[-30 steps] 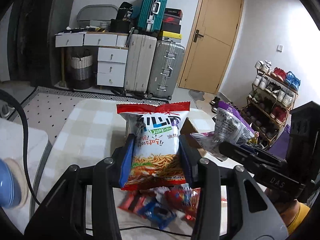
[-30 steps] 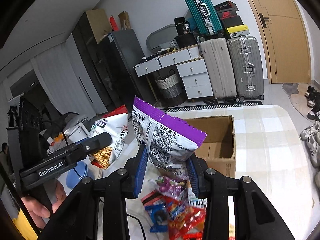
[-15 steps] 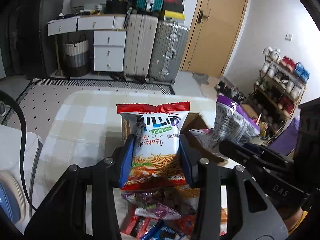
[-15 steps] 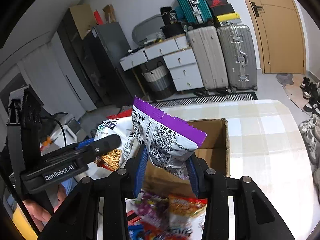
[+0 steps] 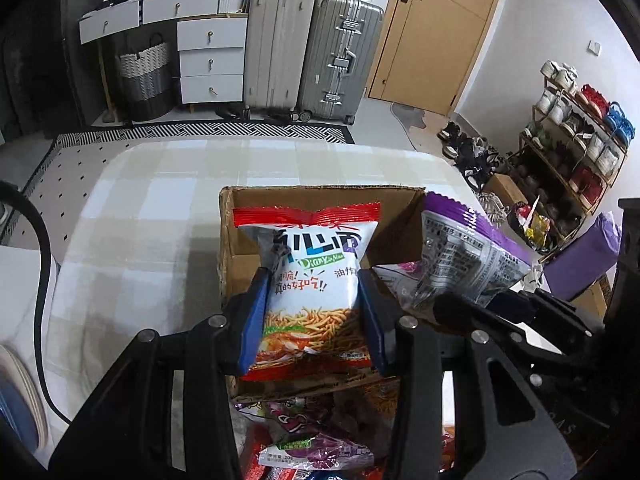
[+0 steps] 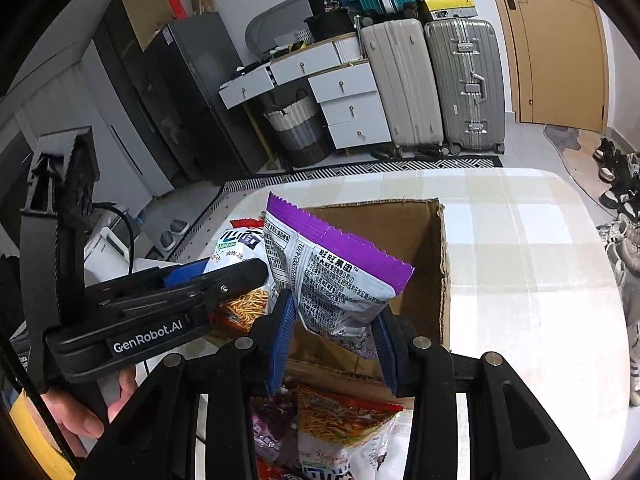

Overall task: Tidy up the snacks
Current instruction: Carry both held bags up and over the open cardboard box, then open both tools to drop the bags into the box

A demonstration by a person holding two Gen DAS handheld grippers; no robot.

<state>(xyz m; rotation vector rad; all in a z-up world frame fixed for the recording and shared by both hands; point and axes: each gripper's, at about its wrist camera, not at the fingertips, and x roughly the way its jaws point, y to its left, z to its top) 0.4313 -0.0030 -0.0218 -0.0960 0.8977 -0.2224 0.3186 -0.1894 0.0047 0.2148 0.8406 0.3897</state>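
Observation:
My left gripper (image 5: 312,312) is shut on a red-and-white snack bag (image 5: 310,276) with fried sticks printed on it, held upright over the near part of an open cardboard box (image 5: 230,240). My right gripper (image 6: 334,338) is shut on a purple-topped silver snack bag (image 6: 332,272), held just above the same cardboard box (image 6: 424,276). In the left wrist view that purple bag (image 5: 464,256) hangs over the box's right wall. In the right wrist view the red-and-white bag (image 6: 240,276) shows at the left behind the left gripper's arm.
The box stands on a table with a pale checked cloth (image 5: 132,232). A heap of loose snack packets (image 5: 316,436) lies in front of the box, also seen as packets (image 6: 340,424) under my right gripper. A black cable (image 5: 40,240) runs along the table's left side.
Both grippers have moved forward and down with their bags, from above the loose packets to over the cardboard box. Both grips stay the same.

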